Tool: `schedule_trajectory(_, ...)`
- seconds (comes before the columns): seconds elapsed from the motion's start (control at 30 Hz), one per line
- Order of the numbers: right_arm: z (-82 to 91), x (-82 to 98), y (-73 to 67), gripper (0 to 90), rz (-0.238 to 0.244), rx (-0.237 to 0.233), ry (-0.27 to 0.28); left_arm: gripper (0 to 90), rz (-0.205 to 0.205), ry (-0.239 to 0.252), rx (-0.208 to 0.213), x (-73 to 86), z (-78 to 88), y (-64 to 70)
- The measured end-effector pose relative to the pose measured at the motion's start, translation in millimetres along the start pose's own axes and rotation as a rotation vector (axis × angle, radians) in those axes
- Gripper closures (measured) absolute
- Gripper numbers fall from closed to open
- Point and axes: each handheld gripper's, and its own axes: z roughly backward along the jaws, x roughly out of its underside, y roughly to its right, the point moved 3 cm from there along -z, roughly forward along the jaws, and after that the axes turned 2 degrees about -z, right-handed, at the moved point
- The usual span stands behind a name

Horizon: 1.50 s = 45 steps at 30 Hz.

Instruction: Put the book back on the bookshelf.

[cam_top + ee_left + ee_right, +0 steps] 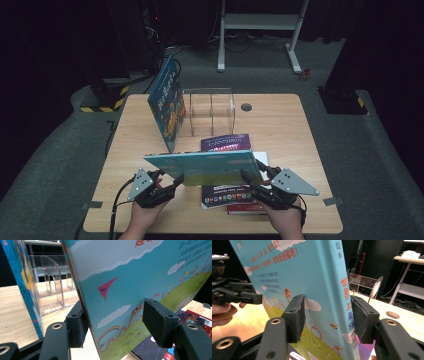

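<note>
High view: the light-blue picture book is held above the stacked books, its long axis running nine to three o'clock. The left gripper meets its nine o'clock end, the right gripper its three o'clock end; the clear rack lies at twelve.

Left gripper view: the jaws straddle the book's edge; one touches the cover, the other looks slightly clear.

Right gripper view: both jaws pinch the book's spine.
</note>
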Motion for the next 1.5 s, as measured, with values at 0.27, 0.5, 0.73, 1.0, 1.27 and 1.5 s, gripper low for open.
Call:
schedule_trajectory(0.27, 7.7, 2.6, 0.6, 58.0, 0.029, -0.049, 0.008, 36.1, 0.016, -0.003, 0.002, -0.8, -4.8, -3.1)
schedule_trajectory(0.5, 11.8, 3.8, -2.6, 62.2, 0.063, -0.056, 0.002, 33.6, 0.030, -0.008, -0.010, -1.8, -8.4, -4.6)
schedule_trajectory(0.73, 13.6, 4.1, -4.9, 64.6, 0.083, -0.060, -0.001, 33.0, 0.041, -0.005, -0.013, -1.8, -10.7, -6.4)
schedule_trajectory(1.0, 14.6, 4.6, -7.5, 67.4, 0.110, -0.062, -0.001, 33.5, 0.046, -0.008, -0.037, -1.8, -12.4, -9.7)
schedule_trajectory(1.27, 13.5, 3.4, -12.9, 80.9, 0.101, -0.102, 0.006, 34.9, 0.062, -0.001, -0.053, -2.6, -9.6, -13.5)
schedule_trajectory(1.5, 13.4, 6.4, -4.5, 80.7, 0.014, -0.075, 0.023, 34.9, 0.061, -0.003, -0.051, -2.6, -9.0, -13.8)
